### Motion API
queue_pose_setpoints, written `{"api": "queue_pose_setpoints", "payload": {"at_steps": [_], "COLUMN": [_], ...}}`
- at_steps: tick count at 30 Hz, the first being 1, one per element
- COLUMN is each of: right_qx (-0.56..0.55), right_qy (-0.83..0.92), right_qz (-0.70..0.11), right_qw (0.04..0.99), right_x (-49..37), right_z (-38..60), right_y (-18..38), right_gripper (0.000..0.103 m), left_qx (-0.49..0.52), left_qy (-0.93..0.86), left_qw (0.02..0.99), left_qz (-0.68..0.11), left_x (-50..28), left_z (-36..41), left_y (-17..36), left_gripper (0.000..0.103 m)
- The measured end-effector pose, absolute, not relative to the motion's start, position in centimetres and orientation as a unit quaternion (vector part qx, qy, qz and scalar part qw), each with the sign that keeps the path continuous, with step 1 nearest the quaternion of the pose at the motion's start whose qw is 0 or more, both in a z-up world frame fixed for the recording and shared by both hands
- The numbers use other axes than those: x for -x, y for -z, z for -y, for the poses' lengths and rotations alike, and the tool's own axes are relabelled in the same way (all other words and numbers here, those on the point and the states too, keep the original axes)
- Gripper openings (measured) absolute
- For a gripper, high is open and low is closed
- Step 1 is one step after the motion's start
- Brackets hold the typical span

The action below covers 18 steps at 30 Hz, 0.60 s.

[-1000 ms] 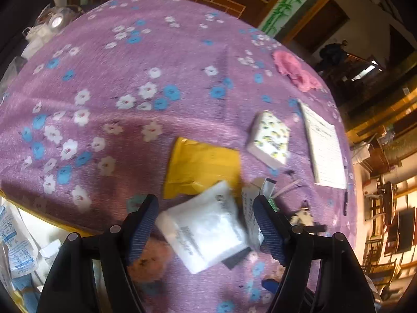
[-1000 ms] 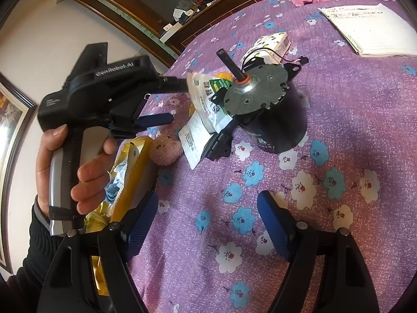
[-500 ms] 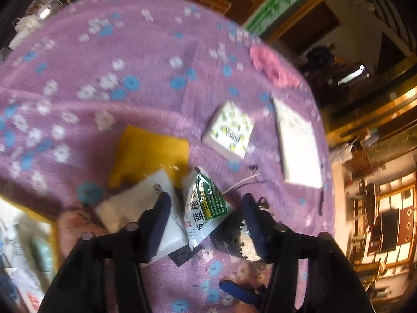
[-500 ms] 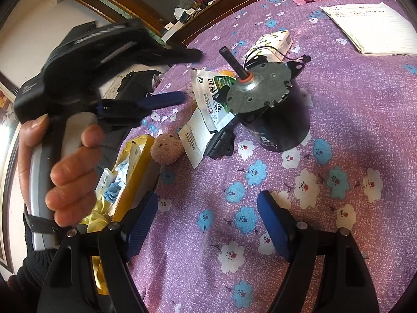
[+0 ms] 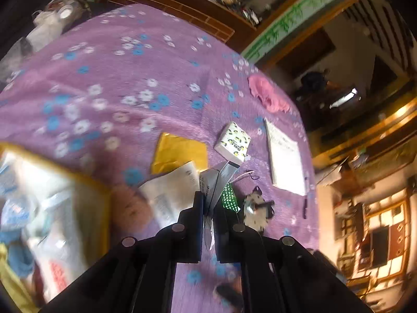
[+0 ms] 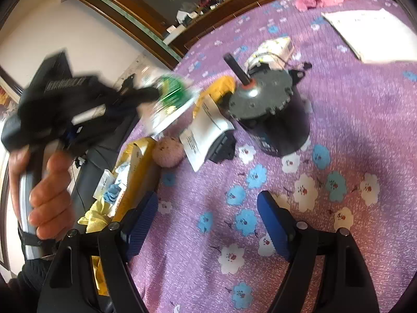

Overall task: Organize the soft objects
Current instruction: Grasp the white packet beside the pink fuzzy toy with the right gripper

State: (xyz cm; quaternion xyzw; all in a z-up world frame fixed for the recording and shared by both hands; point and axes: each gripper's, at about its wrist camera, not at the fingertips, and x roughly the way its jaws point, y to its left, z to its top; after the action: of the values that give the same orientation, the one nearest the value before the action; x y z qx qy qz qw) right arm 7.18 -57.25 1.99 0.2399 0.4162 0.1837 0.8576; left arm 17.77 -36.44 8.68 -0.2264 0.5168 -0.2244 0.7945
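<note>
The left gripper (image 5: 208,208) is clenched on a green-and-white sachet (image 5: 221,187), pinched between its two fingers and lifted clear of the table (image 5: 117,78); the right-wrist view shows the same sachet (image 6: 172,99) blurred in the air at the gripper's tip (image 6: 146,95), above the table's left side. The left hand (image 6: 44,182) wraps the handle.

Just under the lifted sachet lie a white packet (image 5: 169,190), a pink pompom (image 5: 130,208) and a yellow pouch (image 5: 179,151), close together. A yellow box (image 5: 52,208) of mixed soft items stands at the table's left edge, beside the pompom. A dark motor (image 6: 271,112) stands upright just right of the white packet, with a patterned tissue pack (image 5: 233,142) beyond it. Further toward the far right edge lie a notebook (image 5: 285,159) and a pink cloth (image 5: 268,96).

The right gripper (image 6: 208,219) is released, its blue pads spread wide over bare tablecloth near the front edge, well apart from the sachet.
</note>
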Motion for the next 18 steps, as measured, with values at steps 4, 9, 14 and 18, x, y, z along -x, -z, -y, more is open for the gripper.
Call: {"api": "queue_pose_setpoints", "payload": {"at_steps": [4,9,14,18], "right_qx": [-0.221,-0.175,-0.083,-0.055], "right_qy": [-0.183,-0.183,-0.148,-0.081], "right_qz": [-0.405,-0.411,-0.419,-0.434], "right_qw": [0.868,0.876,0.892,0.896], "right_x": [-7.6,-9.9,-14.0,-17.4], "right_z": [56.1,52.9,48.7,47.4], "right_y": [-3.0,-5.1,-5.9,-4.8], "right_gripper": [0.078,0.078,0.078,0.078], "left_qx": [0.262,0.296,0.312,0.311], "left_qy": [0.224,0.221,0.208,0.194], "left_qw": [0.796,0.798,0.815,0.828], "left_qz": [-0.498,-0.476,-0.441,-0.425], "left_x": [-15.3,-12.8,-11.1,-10.3], "left_z": [32.4,28.3,25.0,22.9], "left_y": [-9.4,-9.8,-10.5,-10.5], "left_gripper": [0.004,0.004,0.004,0.005]}}
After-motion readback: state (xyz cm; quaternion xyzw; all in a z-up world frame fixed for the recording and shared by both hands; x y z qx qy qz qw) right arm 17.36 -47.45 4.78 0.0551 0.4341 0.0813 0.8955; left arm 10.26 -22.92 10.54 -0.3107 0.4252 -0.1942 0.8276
